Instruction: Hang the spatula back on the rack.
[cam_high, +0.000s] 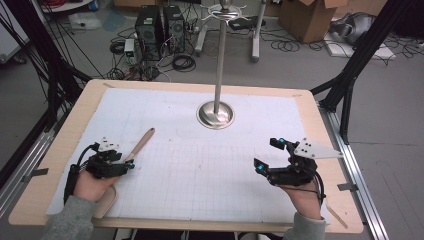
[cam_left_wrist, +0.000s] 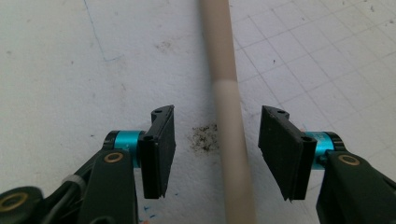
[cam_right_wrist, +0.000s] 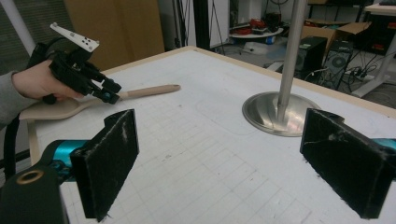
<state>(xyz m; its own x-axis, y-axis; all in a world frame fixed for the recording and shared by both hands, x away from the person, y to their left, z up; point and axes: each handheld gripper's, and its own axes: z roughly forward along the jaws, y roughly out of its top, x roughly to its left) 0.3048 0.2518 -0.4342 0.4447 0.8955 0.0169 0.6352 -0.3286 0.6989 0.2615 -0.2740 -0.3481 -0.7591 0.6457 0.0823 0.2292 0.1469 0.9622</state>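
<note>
Straddling the handle of a wooden spatula (cam_left_wrist: 229, 116), the left claw (cam_high: 131, 165) has its pads spread to either side of the shaft, neither pad touching it in the left gripper view. The spatula lies flat on the white gridded sheet (cam_high: 210, 170) covering the bench (cam_high: 320, 125), handle angled away from the person and the flat blade end under the left hand (cam_high: 95, 185). Across the sheet, the right claw (cam_high: 267, 152) hovers spread wide and empty, well apart from the utensil, with a metal stand (cam_high: 216, 114) rising near the far edge. By the look of it the spatula is light, stiff and smooth; a round handle could roll or slip, so a firm pinch square across the mid-shaft seems the safest hold.
</note>
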